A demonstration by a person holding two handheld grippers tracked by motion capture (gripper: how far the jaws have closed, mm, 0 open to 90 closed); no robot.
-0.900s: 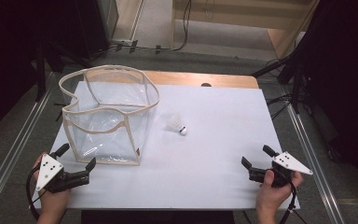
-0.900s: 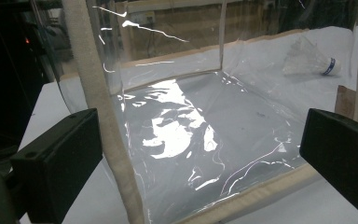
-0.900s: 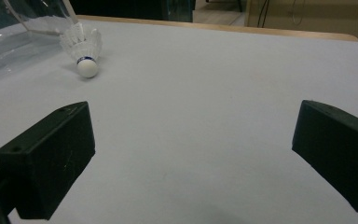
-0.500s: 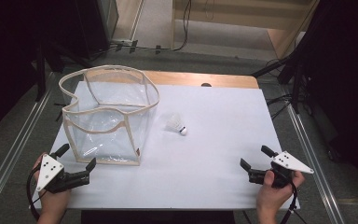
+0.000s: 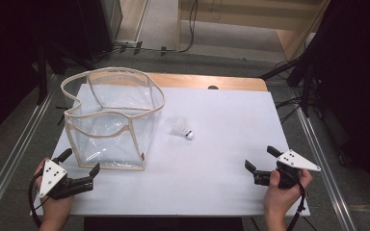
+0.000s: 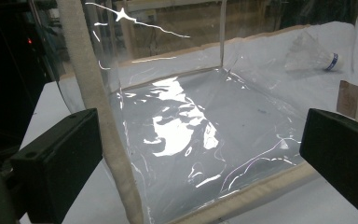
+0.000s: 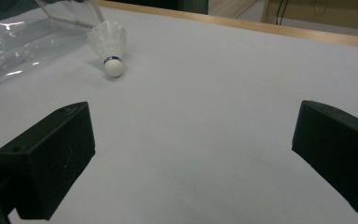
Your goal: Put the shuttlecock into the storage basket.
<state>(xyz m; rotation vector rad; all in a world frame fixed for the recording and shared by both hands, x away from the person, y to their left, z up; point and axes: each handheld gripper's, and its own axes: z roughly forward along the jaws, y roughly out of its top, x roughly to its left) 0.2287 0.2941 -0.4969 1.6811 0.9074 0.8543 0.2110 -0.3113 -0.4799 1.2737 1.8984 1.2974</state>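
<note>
High view: a shuttlecock [image 5: 183, 129] lies on its side near the middle of the white table [image 5: 221, 144], its feather skirt toward the clear bag [image 5: 112, 120] and its white cork tip toward the table's right edge. The bag stands open-topped on the left half of the table, just beside the shuttlecock but not touching it.

The right gripper [image 5: 260, 168] hovers near the front right corner, jaws spread wide with nothing between them — well apart from the shuttlecock. In the right gripper view the shuttlecock [image 7: 109, 46] sits ahead and to the left of the open jaws, cork end nearest. The left gripper [image 5: 79, 171] rests near the front left corner, just in front of the bag's lower front edge; its jaws too stand apart and hold nothing, with the bag's tape-bound corner [image 6: 98, 116] close before them.

The shuttlecock is likely very light and apt to roll or skid at a nudge. Its skirt looks thin and crushable, so the firm cork tip — or the band just above it — seems the safer place to pinch, with a gentle squeeze. The bag's walls look soft and floppy; its stitched rim would give the surest hold.
</note>
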